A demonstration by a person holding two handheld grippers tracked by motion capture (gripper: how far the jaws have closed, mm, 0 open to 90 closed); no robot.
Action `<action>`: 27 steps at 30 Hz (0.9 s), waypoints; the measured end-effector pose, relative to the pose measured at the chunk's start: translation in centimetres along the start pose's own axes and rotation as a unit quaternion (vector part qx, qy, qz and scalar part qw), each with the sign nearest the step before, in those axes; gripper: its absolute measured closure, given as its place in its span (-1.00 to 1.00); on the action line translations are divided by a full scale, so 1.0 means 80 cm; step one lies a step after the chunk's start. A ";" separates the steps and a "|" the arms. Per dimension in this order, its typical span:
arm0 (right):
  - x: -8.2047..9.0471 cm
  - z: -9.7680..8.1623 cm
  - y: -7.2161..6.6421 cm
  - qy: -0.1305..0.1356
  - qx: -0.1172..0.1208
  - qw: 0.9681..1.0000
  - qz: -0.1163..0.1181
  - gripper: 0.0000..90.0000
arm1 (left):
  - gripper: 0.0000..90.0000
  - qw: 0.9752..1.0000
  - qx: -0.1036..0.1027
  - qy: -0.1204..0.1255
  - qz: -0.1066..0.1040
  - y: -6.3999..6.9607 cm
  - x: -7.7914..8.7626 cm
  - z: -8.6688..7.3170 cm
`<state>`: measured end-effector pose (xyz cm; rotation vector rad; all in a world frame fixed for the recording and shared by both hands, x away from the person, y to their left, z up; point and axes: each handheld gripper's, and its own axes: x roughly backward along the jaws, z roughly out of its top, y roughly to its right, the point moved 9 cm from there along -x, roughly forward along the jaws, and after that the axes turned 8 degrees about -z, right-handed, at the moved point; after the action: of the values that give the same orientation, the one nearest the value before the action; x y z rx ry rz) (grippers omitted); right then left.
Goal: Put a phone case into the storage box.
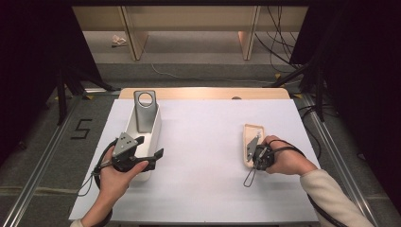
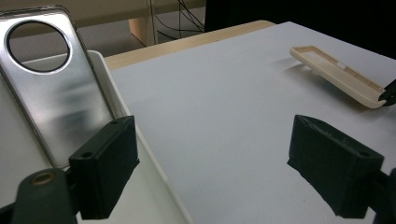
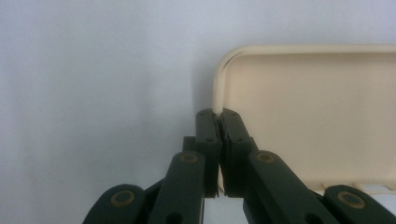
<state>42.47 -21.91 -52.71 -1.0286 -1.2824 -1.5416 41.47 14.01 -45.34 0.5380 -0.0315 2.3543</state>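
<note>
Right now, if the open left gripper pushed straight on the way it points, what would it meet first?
Probably nothing close: the left gripper looks across bare white table. The silver phone case in the white tray sits left of that line, the beige case far right.

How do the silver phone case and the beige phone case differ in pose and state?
The silver phone case stands upright, leaning in the white bin, untouched; the beige phone case is tilted off the table, its rim pinched by the right gripper. Silver has a large round hole. Both are shell-like phone cases.

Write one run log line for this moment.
left gripper: open, by white tray | right gripper: shut on cream phone case rim | silver phone case: upright in tray
</note>
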 end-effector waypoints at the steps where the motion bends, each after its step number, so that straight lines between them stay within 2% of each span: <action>1: 0.001 0.001 -0.001 0.005 -0.006 1.000 0.000 0.96 | -0.66 1.000 0.000 0.000 0.000 0.000 0.000 0.000; 8: 0.009 0.011 0.001 0.043 -0.016 0.999 -0.002 0.96 | -0.66 1.000 0.000 0.000 -0.001 0.000 0.000 0.000; 15: 0.015 0.020 0.001 0.082 -0.031 0.996 -0.005 0.96 | -0.66 1.000 0.000 0.001 -0.001 0.001 -0.001 0.000; 22: 0.018 0.024 0.000 0.099 -0.035 0.994 -0.007 0.96 | -0.66 1.000 0.000 0.000 -0.001 0.001 -0.001 0.000; 27: 0.022 0.031 0.002 0.124 -0.035 0.992 -0.012 0.96 | -0.66 1.000 0.000 0.001 -0.002 0.001 -0.001 0.000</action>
<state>42.25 -19.68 -50.70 -0.8372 -1.0790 -1.6848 41.47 13.91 -45.37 0.5367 -0.0292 2.3516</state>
